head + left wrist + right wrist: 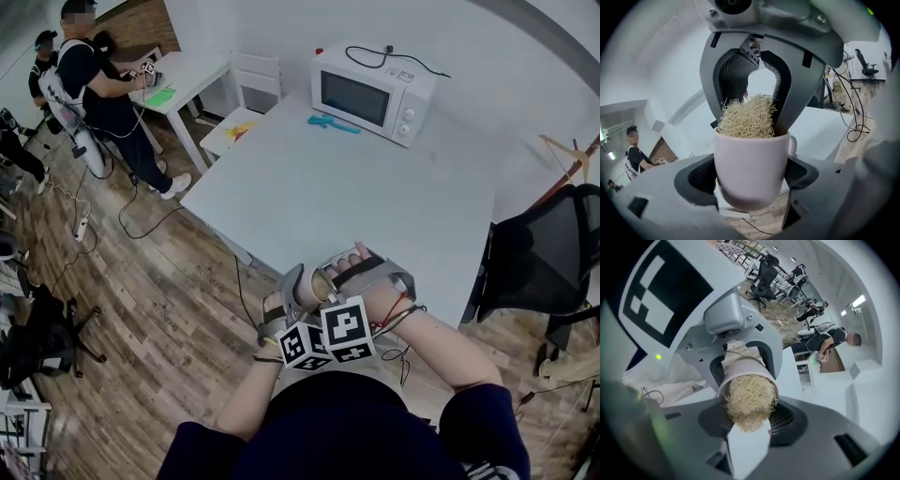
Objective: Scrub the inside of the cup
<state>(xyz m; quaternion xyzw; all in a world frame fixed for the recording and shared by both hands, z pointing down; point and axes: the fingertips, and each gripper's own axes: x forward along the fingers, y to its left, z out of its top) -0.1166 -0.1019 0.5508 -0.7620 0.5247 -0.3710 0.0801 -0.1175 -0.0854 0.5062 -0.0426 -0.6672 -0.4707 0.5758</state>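
1. Clamps the left gripper [751, 177] on a pale pink cup [749, 154], one jaw pressed against each side of its wall, with the handle turned to the right rear in the left gripper view (only a sliver of it visible).
2. Pinches a straw-coloured scrubber [749, 399] in the right gripper [750, 422], with the jaws closed on the fibrous wad from both sides.
3. Pushes that scrubber into the mouth of the cup, filling it from rim to rim and bulging a little past the rim.
4. Holds both grippers close together in front of the chest, just off the near edge of the white table [356, 187] and above the wooden floor [141, 309], so keeps the cup in the air rather than on the table.
5. Shows a white microwave [375, 89] at the far edge of the table, with a black cable [384, 58] lying on top and a blue object [333, 123] just in front of its left end.
6. Shows a black chair [539, 253] at the right edge of the table.
7. Shows a second table [192, 70] beyond the far left corner, with a person [94, 84] standing beside it.
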